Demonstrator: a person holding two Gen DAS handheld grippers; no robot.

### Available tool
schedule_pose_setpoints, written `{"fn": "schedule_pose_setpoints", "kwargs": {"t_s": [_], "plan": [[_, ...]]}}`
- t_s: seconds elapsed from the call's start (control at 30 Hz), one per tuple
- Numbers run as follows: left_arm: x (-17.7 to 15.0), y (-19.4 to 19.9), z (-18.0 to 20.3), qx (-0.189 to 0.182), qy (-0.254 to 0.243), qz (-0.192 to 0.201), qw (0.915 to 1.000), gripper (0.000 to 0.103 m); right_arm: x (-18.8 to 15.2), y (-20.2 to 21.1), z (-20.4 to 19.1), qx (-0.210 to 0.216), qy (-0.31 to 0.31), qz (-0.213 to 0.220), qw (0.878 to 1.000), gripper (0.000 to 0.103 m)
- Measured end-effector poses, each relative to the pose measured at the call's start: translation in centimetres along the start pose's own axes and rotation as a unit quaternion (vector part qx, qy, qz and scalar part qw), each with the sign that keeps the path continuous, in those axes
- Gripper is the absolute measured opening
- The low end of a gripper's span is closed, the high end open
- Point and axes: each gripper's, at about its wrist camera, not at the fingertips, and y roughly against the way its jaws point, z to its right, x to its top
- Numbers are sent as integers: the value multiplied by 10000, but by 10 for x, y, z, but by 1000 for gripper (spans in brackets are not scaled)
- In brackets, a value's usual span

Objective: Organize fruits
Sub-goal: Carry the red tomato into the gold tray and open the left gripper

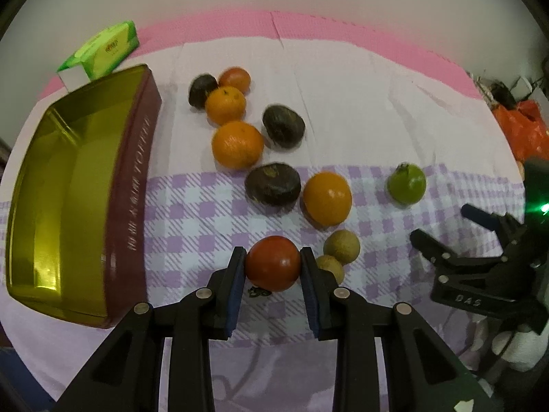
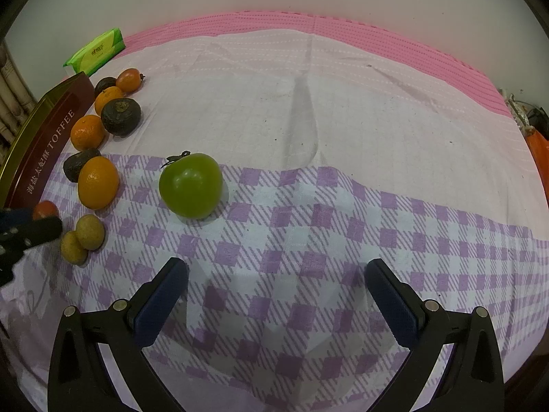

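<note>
Left gripper (image 1: 273,257) sits closest to the lens, both pads clamped on the red tomato (image 1: 273,263) — pads touching its two sides, tomato low over the purple-checked cloth (image 1: 192,216). Two small brown round fruits (image 1: 338,252) lie just beside the right-hand pad, touching each other. Beyond them: an orange (image 1: 327,198) touching a dark brown fruit (image 1: 272,184), then a cluster further back with two more oranges (image 1: 237,144), two more dark fruits (image 1: 283,125) and a small red-orange fruit (image 1: 234,80). Gold tin (image 1: 51,185) with maroon side marked TOFFEE stands open at the left of the fruit, nothing visible inside it; green tissue pack (image 1: 103,49) behind its far corner. Green tomato (image 2: 190,185) lies alone on the checked cloth, well apart from the rest, stem toward the far left. Right gripper (image 2: 276,295) hangs over bare cloth near the green tomato, jaws spread wide, nothing between them — pads clear of the fruit. Pink mat (image 2: 308,24) shows along the far edge under the cloth
</note>
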Motion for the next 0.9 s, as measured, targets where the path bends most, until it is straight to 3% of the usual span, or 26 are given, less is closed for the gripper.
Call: {"fn": "schedule_pose_setpoints", "kwargs": {"t_s": [0.2,0.37,0.6,0.9], "plan": [[10,28,-25,127,248,315,9991,28,0,0,1,-15,4,18,10000,103],[16,50,-66,519,566,532,9956,28,1,0,-2,-24,5,32,10000,103],[11,48,-130,1110,1086,345,9873,28,-1,0,-1,-34,6,55,10000,103],[-4,33,-179,1221,1573,87,9799,28,-2,1,-1,-58,1,109,9999,103]]}}
